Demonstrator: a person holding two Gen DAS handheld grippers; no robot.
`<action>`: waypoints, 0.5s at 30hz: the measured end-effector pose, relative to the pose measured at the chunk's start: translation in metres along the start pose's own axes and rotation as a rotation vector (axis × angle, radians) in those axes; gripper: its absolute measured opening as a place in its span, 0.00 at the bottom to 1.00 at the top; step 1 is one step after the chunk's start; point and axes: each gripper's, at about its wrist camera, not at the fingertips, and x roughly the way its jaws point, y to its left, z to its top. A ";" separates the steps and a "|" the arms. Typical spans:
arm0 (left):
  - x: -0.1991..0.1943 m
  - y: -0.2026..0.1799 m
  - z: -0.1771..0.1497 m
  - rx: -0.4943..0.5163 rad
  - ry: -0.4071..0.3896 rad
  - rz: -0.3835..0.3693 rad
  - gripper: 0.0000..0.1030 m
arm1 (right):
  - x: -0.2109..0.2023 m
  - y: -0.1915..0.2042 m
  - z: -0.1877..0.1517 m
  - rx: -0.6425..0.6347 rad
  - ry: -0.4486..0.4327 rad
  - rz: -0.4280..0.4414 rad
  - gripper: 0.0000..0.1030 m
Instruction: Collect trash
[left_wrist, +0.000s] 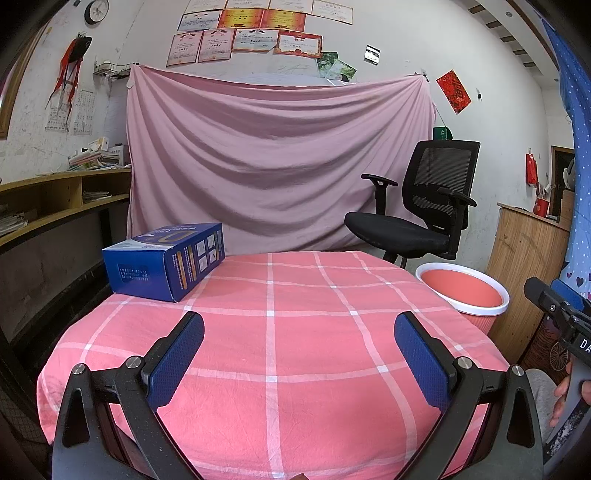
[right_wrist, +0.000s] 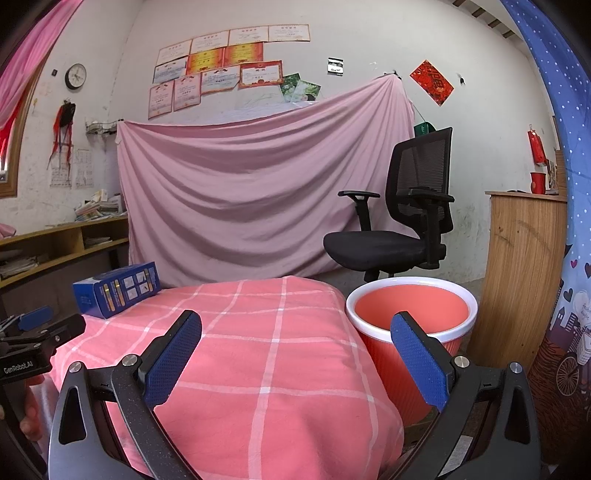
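Note:
A blue cardboard box (left_wrist: 166, 260) lies on its side at the far left corner of the table with the pink checked cloth (left_wrist: 295, 332); the right wrist view shows the same box (right_wrist: 116, 288) at left. A red bin with a white rim (left_wrist: 463, 291) stands on the floor right of the table, also the bin (right_wrist: 412, 321) close in the right wrist view. My left gripper (left_wrist: 299, 332) hovers open over the table's near middle, nothing between its fingers. My right gripper (right_wrist: 297, 332) is open above the table's right edge, its right finger in front of the bin.
A black office chair (left_wrist: 421, 206) stands behind the table before a hanging pink sheet (left_wrist: 273, 162). Wooden shelves (left_wrist: 55, 199) run along the left wall, and a wooden cabinet (left_wrist: 524, 266) stands beyond the bin. A hand (left_wrist: 563, 395) holds the right gripper at the right edge.

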 end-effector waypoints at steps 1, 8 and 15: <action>0.000 0.000 0.000 0.000 0.000 0.000 0.98 | 0.000 0.000 0.000 0.000 0.000 0.000 1.00; 0.000 -0.001 0.000 0.000 0.001 0.000 0.98 | 0.000 0.000 0.000 0.000 0.000 0.001 1.00; -0.001 -0.002 -0.001 0.001 0.001 0.001 0.98 | 0.000 0.000 0.001 0.000 0.000 -0.001 1.00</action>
